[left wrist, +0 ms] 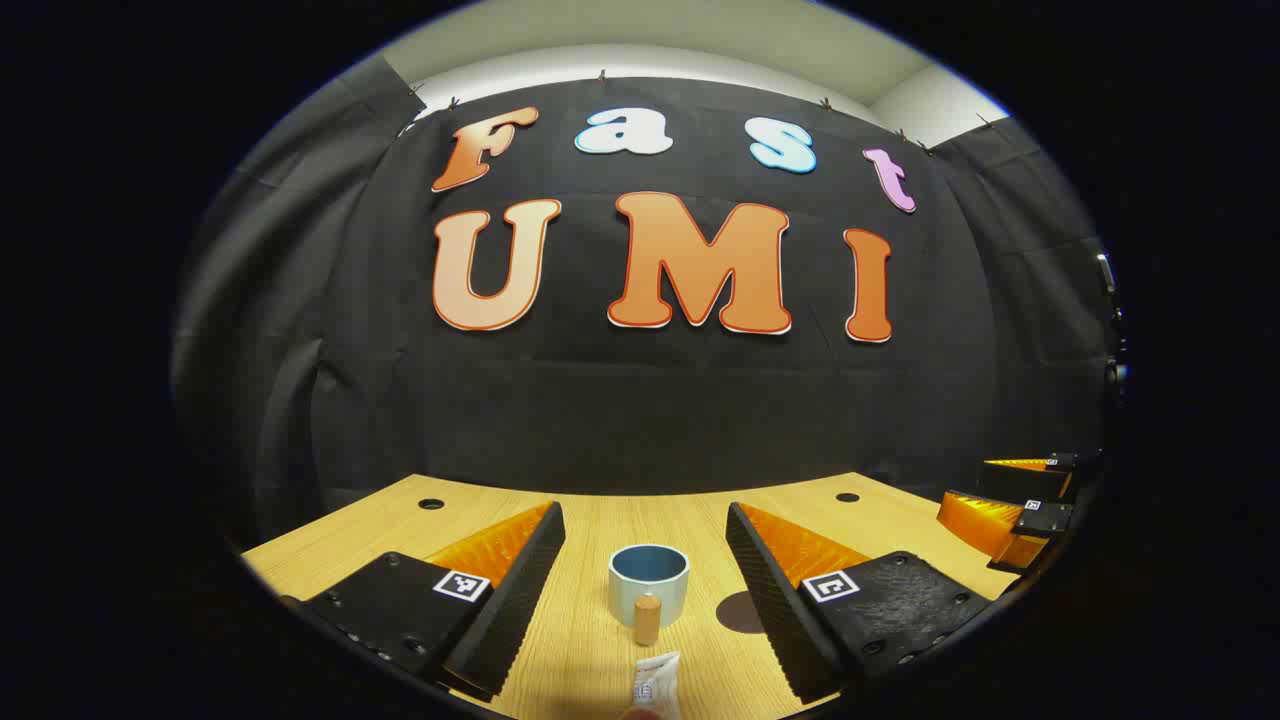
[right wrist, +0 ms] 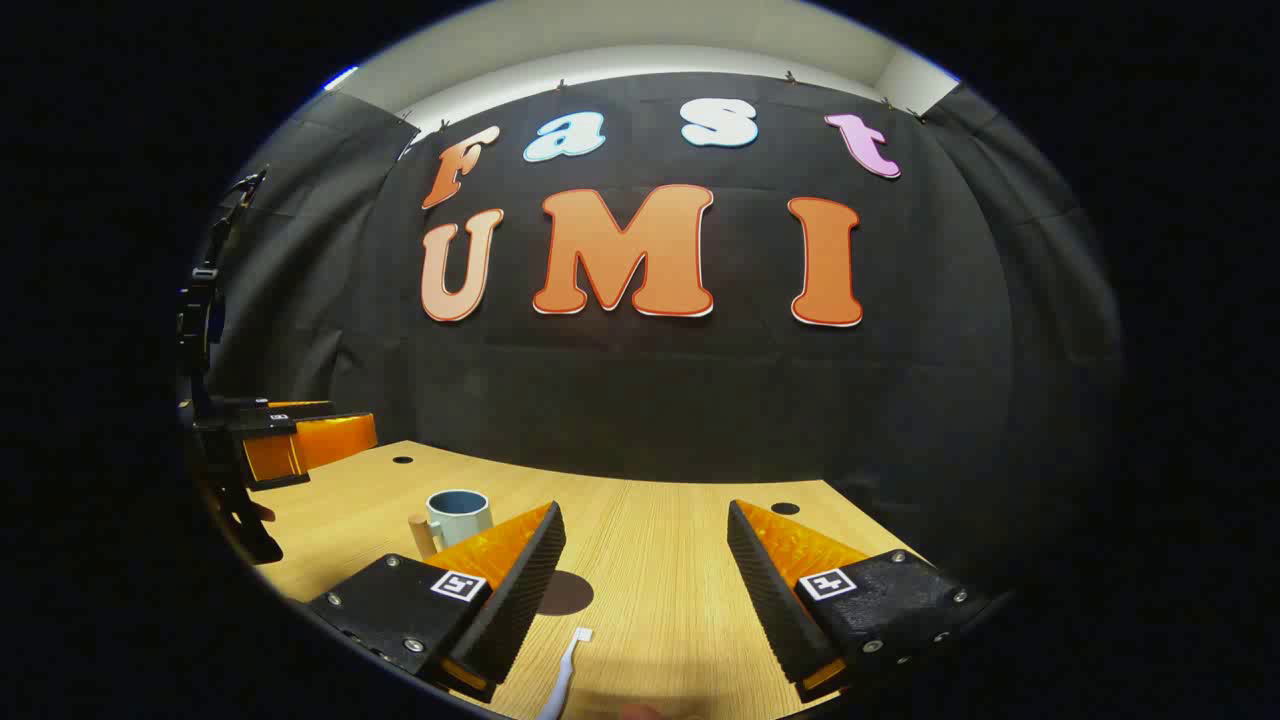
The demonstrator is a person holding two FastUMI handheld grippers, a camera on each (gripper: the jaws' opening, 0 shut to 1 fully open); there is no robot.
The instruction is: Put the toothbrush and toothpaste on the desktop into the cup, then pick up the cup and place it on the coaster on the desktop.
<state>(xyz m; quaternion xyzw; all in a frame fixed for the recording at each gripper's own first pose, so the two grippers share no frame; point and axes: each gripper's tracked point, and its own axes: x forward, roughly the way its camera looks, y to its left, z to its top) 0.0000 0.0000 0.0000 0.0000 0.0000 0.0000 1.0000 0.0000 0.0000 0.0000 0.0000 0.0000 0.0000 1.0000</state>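
Note:
A pale blue cup with a wooden handle stands on the wooden desktop, between my left gripper's open fingers and a little beyond them. A white toothpaste tube lies just in front of the cup at the view's bottom edge. The dark round coaster lies right of the cup, partly behind the right finger. In the right gripper view, my right gripper is open over the desktop. A white toothbrush lies below its left finger. The cup stands to the left, the coaster nearer.
Cable holes mark the desk's back corners. The other gripper hangs at the far right of the left gripper view, and at the far left of the right gripper view with a hand below it. The black cloth wall closes the back.

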